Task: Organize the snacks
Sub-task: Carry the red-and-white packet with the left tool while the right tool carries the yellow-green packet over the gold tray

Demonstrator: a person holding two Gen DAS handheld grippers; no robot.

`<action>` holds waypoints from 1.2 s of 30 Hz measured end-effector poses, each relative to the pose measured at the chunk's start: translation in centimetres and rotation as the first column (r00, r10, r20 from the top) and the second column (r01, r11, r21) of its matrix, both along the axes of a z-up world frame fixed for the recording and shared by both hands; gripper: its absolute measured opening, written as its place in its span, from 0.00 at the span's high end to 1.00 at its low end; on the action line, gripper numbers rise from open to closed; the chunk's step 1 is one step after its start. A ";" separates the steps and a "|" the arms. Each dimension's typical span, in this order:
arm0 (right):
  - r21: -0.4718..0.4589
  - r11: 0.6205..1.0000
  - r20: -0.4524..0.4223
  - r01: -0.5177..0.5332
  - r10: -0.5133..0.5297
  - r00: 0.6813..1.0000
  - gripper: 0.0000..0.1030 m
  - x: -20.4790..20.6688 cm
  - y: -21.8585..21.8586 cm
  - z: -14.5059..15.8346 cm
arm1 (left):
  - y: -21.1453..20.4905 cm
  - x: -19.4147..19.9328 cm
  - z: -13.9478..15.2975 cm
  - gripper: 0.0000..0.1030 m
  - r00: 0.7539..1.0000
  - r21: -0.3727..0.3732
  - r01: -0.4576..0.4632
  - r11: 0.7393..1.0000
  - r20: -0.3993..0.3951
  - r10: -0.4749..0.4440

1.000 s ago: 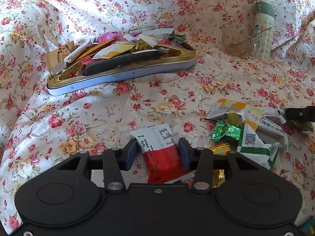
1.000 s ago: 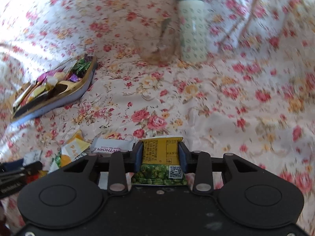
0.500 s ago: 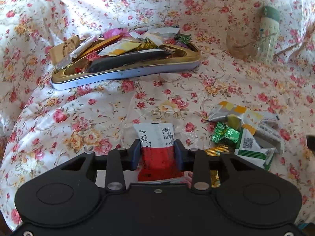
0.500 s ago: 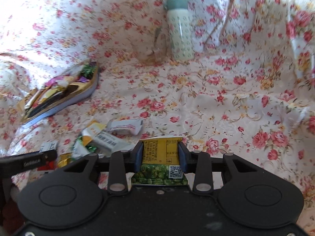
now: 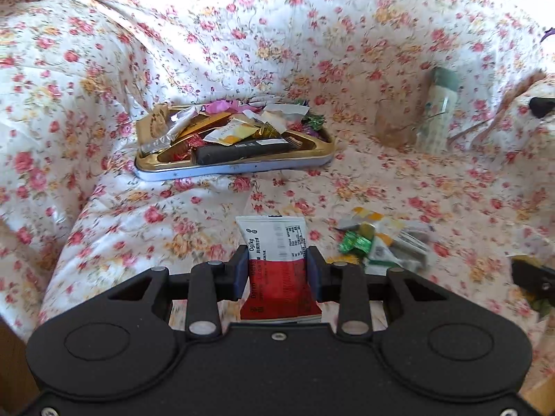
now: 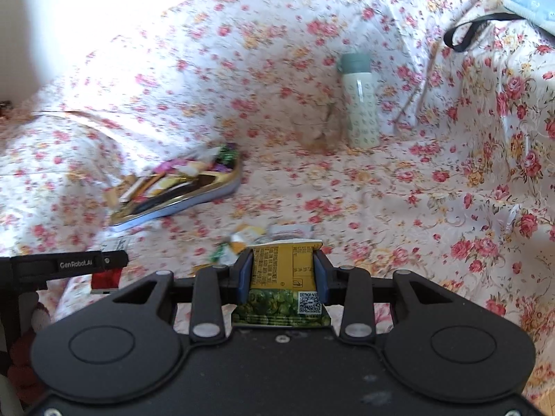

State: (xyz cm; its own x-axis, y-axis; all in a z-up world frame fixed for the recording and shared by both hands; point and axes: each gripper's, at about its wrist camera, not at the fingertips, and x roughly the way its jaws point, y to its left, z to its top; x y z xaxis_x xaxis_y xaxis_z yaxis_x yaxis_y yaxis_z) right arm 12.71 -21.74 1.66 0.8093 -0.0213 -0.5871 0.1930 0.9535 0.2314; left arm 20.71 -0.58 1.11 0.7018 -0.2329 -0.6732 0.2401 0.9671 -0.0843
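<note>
A: Floral cloth (image 5: 194,228) with red and yellow roses covers the whole surface and rises up at the back and at the sides, with many folds.

B: Where are the snacks?

A: Most of them lie in a gold tray (image 5: 322,140) with a pale blue rim, at the far left. It is full of wrappers, and a long black bar (image 5: 242,149) lies across its front. A small pile of loose snacks (image 5: 378,242) is on the cloth, nearer, between the tray and the grippers.

B: And the two grippers?

A: The left gripper (image 5: 277,270) has its jaws pressed on a red and white packet (image 5: 277,267), which stands upright above the cloth. The right gripper (image 6: 282,274) pinches a yellow and green packet (image 6: 282,287) with a QR code, also lifted off the cloth. In the right wrist view the left gripper shows at the low left, with the red packet under it.

B: What other things are around?

A: A pale bottle (image 6: 360,104) with a green cap stands upright at the back. Just beside it, to the left, is a clear glass (image 6: 317,128), hard to see against the pattern. A black strap (image 6: 468,31) lies on the cloth at the far right.

B: Does anything stand in the way to the tray?

A: Between the left gripper and the tray I see only cloth. From the right gripper, the loose pile lies just in front of the held packet.
</note>
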 end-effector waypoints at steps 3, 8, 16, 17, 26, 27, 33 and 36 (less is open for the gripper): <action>0.018 0.999 0.007 -0.027 0.027 1.000 0.63 -2.0 0.8 0.7 | 0.4 -2.6 1.0 0.58 1.000 -0.026 0.009 1.000 -0.015 -0.009; 0.020 0.998 0.014 -0.058 0.058 0.998 0.63 -5.3 2.1 1.4 | 0.5 -6.9 1.4 0.58 0.998 -0.038 0.023 0.999 -0.058 -0.025; 0.035 0.997 0.000 -0.063 0.063 0.998 0.63 -10.6 3.6 1.1 | -0.5 -13.4 0.3 0.58 0.985 -0.049 0.084 0.995 -0.149 -0.090; 0.044 0.997 -0.001 -0.062 0.062 0.998 0.63 -11.2 3.6 1.0 | -0.7 -14.1 0.1 0.58 0.983 -0.051 0.089 0.995 -0.155 -0.096; 0.075 0.997 -0.059 -0.033 0.037 0.998 0.63 -14.3 3.6 -0.7 | -1.4 -16.9 -2.5 0.58 0.968 -0.070 0.090 0.993 -0.229 -0.104; 0.070 0.997 -0.064 -0.030 0.034 0.997 0.63 -14.5 3.7 -1.0 | -1.4 -17.1 -2.8 0.58 0.968 -0.060 0.083 0.995 -0.231 -0.095; 0.035 0.999 -0.121 -0.037 0.041 0.992 0.63 -14.8 4.4 -2.4 | -1.4 -17.7 -4.1 0.58 0.964 -0.043 0.069 0.997 -0.253 -0.077; 0.025 0.999 -0.146 -0.035 0.038 0.989 0.63 -14.9 4.7 -3.1 | -1.3 -17.8 -4.5 0.58 0.961 -0.037 0.063 0.997 -0.266 -0.071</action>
